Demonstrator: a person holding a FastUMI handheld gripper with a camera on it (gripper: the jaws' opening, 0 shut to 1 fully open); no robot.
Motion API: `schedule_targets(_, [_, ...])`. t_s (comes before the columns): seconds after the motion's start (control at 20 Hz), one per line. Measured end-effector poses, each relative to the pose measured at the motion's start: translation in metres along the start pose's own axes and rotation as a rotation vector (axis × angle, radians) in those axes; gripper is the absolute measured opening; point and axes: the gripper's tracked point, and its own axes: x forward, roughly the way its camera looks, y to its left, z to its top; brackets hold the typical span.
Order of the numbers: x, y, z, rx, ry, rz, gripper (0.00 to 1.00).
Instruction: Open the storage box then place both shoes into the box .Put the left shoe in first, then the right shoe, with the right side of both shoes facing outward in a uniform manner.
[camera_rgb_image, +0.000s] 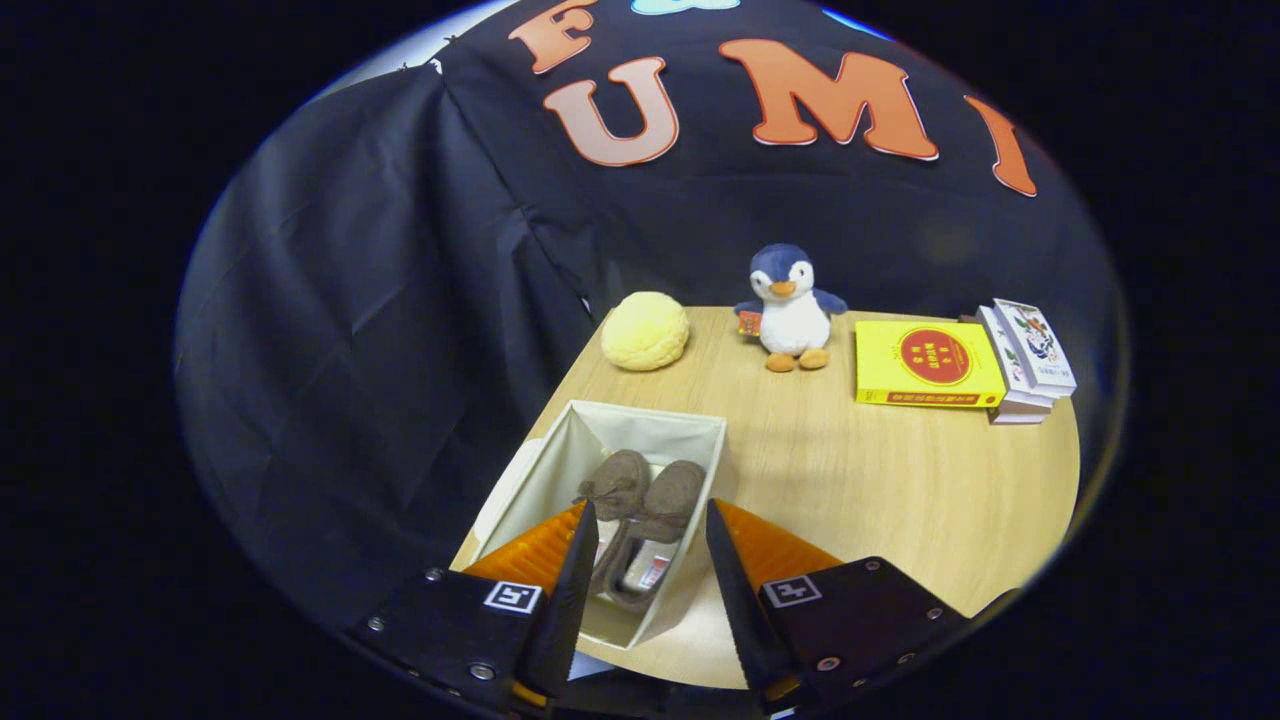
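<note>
Below the claw: the storage box (560, 455) is sitting open at the near left corner of the wooden table (880, 490), directly under and just ahead of the gripper (645, 530).
Shoes: both brown shoes (645, 500) are lying side by side inside the box, toes pointing far, heels near; the near ends are falling between the fingers in this view.
Claw state: the fingers are standing apart and released, grasping nothing (neither one is pressing on a shoe or on the box wall).
Key relation: the shoes' long axis is running near-to-far, roughly in line with the fingers, so any regrasp would be going straight down and slightly forward.
Task progress: judging by the pair already resting in the box, the placing is looking done or nearly so; which side is facing outward is too hard to tell from here.
Far side: a yellow bun-shaped cushion (645, 331) is sitting at far left, a penguin plush (790, 310) at far centre.
Far right: a yellow book (928, 364) is lying beside a small stack of books (1025, 365).
Obstructions: nothing is standing between the claw and the box; the far items are well apart from it.
</note>
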Motion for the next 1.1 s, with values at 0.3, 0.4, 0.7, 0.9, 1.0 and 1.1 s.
schedule_targets(0.3, [-0.057,-0.054,0.047,-0.018,-0.208,-0.064,0.85])
schedule_targets(0.4, [-0.077,-0.070,0.062,-0.046,-0.292,-0.101,0.87])
schedule_targets(0.7, [-0.126,-0.111,0.088,-0.092,-0.455,-0.163,0.98])
schedule_targets(0.9, [-0.153,-0.127,0.105,-0.112,-0.587,-0.179,0.98])
schedule_targets(1.0, [-0.169,-0.131,0.113,-0.136,-0.659,-0.178,0.98])
schedule_targets(1.1, [-0.184,-0.135,0.121,-0.179,-0.738,-0.186,0.98])
